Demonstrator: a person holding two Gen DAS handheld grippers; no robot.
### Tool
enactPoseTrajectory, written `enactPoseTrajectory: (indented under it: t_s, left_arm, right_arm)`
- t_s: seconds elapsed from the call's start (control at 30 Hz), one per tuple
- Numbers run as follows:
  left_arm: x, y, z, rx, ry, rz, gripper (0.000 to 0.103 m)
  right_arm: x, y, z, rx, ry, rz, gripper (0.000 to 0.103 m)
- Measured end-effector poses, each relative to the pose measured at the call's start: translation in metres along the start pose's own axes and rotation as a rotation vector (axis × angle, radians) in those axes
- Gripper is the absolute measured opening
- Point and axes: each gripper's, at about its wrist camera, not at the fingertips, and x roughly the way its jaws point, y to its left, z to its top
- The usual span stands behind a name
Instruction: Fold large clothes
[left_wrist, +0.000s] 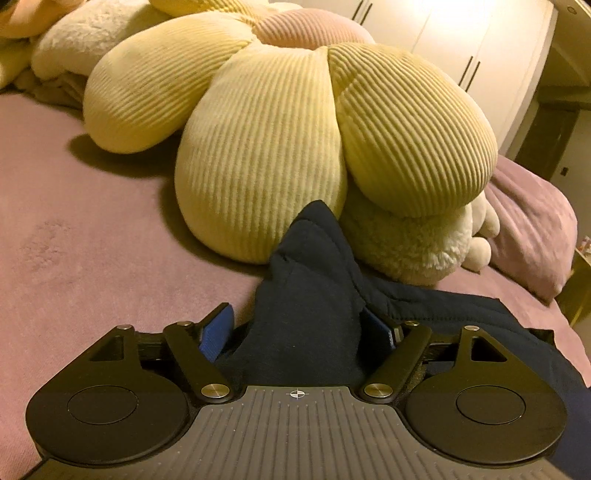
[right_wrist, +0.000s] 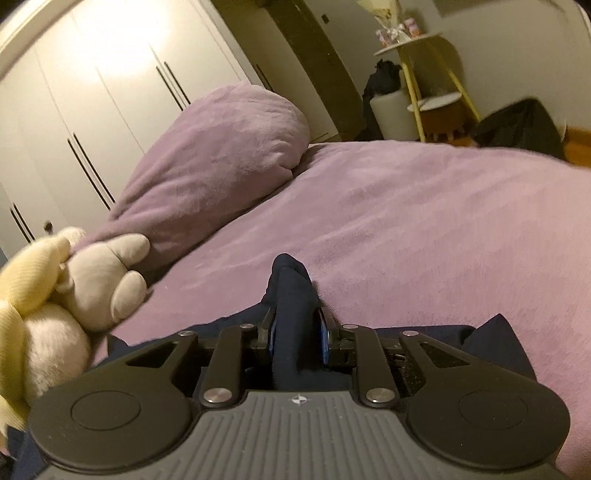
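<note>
A navy garment (left_wrist: 314, 280) lies on the purple bed cover (left_wrist: 92, 240). One fold of it stands up in a peak between the fingers of my left gripper (left_wrist: 299, 317). That gripper is open wide: its left blue pad (left_wrist: 218, 332) stands clear of the cloth. In the right wrist view another ridge of the navy garment (right_wrist: 291, 280) is pinched between the blue pads of my right gripper (right_wrist: 297, 325), which is shut on it. More navy cloth spreads under and beside both grippers.
A big yellow flower cushion (left_wrist: 280, 147) and a white plush toy (left_wrist: 406, 243) lie just beyond the garment. A purple pillow (right_wrist: 221, 155) sits at the head of the bed, with a white wardrobe (right_wrist: 92, 92) behind. A yellow side table (right_wrist: 424, 66) stands past the bed's edge.
</note>
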Motion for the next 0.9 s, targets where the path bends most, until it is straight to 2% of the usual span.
enactPoseTrajectory:
  t_s: [0.13, 0.2, 0.23, 0.3, 0.37, 0.43, 0.47, 0.53, 0.6, 0.67, 0.73, 0.8, 0.9]
  left_arm:
    - [-0.019, 0.004, 0.004, -0.03, -0.007, 0.053, 0.091]
    - [-0.036, 0.003, 0.006, -0.005, -0.03, 0.062, 0.091]
    - [-0.047, 0.002, 0.006, 0.007, -0.059, 0.057, 0.09]
    - [-0.074, -0.005, 0.006, 0.033, -0.141, 0.021, 0.091]
    - [-0.097, -0.019, 0.003, 0.06, -0.206, -0.051, 0.093]
    - [-0.097, -0.037, -0.001, 0.093, -0.168, -0.132, 0.096]
    - [-0.091, -0.049, -0.007, 0.136, -0.136, -0.146, 0.096]
    - [-0.078, -0.067, -0.021, 0.227, -0.116, -0.124, 0.096]
    - [-0.061, -0.073, -0.033, 0.282, -0.073, -0.111, 0.096]
    - [-0.047, -0.071, -0.04, 0.279, -0.05, -0.097, 0.096]
    - [-0.044, -0.069, -0.043, 0.276, -0.06, -0.099, 0.096]
    - [-0.036, -0.062, -0.043, 0.252, -0.053, -0.116, 0.096]
    - [-0.032, -0.066, -0.039, 0.262, -0.032, -0.096, 0.096]
  right_arm:
    - [-0.006, -0.002, 0.003, 0.037, -0.008, 0.023, 0.023]
    - [-0.015, -0.004, 0.007, 0.071, -0.02, 0.007, 0.039]
    - [-0.023, -0.002, 0.01, 0.076, -0.028, -0.013, 0.042]
    - [-0.047, 0.007, 0.014, 0.054, -0.079, -0.05, 0.053]
    - [-0.076, 0.017, 0.013, 0.013, -0.159, -0.047, 0.055]
    - [-0.098, 0.033, 0.008, -0.048, -0.208, -0.018, 0.056]
    - [-0.104, 0.042, 0.004, -0.078, -0.214, 0.012, 0.056]
    - [-0.102, 0.069, -0.004, -0.172, -0.15, 0.067, 0.052]
    - [-0.09, 0.093, -0.018, -0.248, -0.063, 0.142, 0.032]
    - [-0.073, 0.109, -0.035, -0.309, 0.025, 0.181, 0.025]
    - [-0.057, 0.113, -0.054, -0.385, 0.056, 0.135, 0.024]
    - [-0.042, 0.104, -0.063, -0.351, 0.084, 0.119, 0.016]
    - [-0.033, 0.099, -0.065, -0.329, 0.084, 0.137, 0.015]
